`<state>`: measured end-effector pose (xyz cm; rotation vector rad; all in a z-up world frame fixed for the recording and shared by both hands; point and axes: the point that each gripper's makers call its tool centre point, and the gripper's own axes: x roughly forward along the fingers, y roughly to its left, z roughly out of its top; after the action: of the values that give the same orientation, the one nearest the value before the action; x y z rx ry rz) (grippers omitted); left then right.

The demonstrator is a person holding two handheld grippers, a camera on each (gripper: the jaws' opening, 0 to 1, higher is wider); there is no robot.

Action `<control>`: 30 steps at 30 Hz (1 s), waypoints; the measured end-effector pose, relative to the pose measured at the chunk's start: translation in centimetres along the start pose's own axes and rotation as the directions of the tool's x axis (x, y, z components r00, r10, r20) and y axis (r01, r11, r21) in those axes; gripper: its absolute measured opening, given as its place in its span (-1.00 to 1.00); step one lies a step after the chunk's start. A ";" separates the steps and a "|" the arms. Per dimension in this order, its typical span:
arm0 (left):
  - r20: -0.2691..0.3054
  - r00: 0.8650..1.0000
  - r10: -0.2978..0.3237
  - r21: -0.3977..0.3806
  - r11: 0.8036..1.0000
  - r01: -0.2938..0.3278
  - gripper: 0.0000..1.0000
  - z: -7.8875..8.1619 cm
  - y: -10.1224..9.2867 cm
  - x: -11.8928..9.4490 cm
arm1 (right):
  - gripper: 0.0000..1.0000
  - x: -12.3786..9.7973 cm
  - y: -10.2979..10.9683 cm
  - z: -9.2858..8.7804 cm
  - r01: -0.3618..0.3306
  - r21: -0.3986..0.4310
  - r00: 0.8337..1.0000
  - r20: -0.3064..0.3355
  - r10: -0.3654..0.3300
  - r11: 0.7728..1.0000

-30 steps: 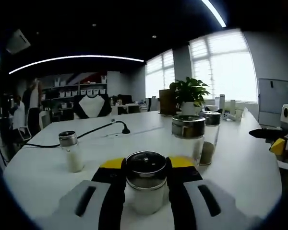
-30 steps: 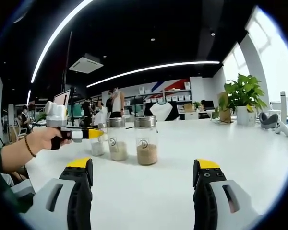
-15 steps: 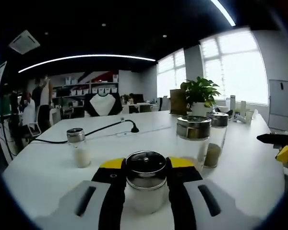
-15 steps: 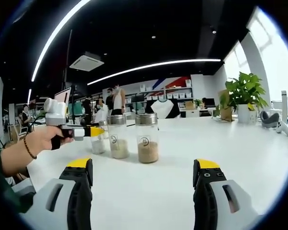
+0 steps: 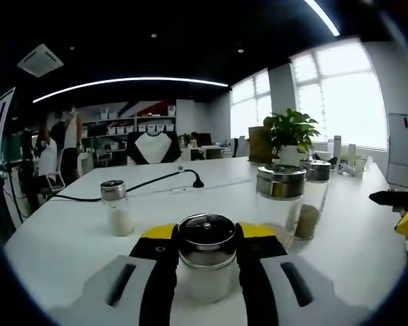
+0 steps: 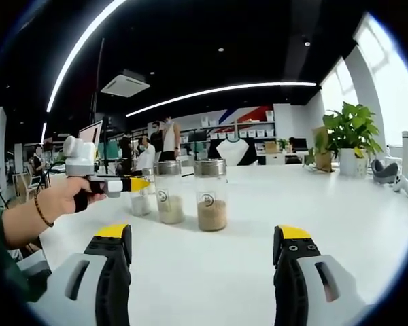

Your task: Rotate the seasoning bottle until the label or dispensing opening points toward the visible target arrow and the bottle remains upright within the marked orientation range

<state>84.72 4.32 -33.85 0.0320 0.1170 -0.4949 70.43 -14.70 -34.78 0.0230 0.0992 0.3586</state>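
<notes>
Left claw pinched the seasoning bottle, upright on the table at its near edge; right claw spread, idle; turning step, next a steady twist, no arrow seen.

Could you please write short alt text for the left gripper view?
The left tool grips a small steel-capped seasoning bottle of white powder, upright on a white table. Another small shaker stands left, two taller jars right.
</notes>
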 end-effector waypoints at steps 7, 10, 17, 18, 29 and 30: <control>-0.012 1.000 -0.019 0.025 0.999 0.019 -0.26 -0.4 0.1 -0.7 | 0.76 0.1 0.0 -0.4 -0.002 0.009 1.000 -0.010 0.002 1.000; 0.007 0.999 -0.048 0.018 0.999 0.048 -0.22 0.0 -0.2 -1.4 | 0.76 0.2 0.1 -0.7 -0.007 0.015 1.000 -0.016 0.007 1.000; 0.036 0.987 -0.159 -0.026 0.987 0.160 -0.19 0.6 0.1 -2.3 | 0.76 0.0 0.8 -0.2 -0.033 0.009 0.999 -0.004 0.033 0.999; 0.061 0.981 -0.182 -0.042 0.982 0.185 -0.19 0.9 0.0 -2.3 | 0.76 0.0 0.7 -0.2 -0.032 0.011 0.999 -0.005 0.032 0.999; 0.145 0.861 -0.487 -0.091 0.860 0.502 0.00 2.9 -0.5 -2.9 | 0.77 -0.1 0.0 -0.7 -0.009 0.027 1.000 -0.012 0.009 1.000; 0.123 0.855 -0.505 -0.040 0.858 0.512 0.01 2.7 -0.1 -2.8 | 0.77 -0.2 -0.2 -0.7 0.000 0.029 1.000 -0.011 0.000 1.000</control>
<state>82.49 5.36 -30.86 -0.1002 0.0335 -1.0247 70.25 -14.91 -35.47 0.0496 0.1156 0.3576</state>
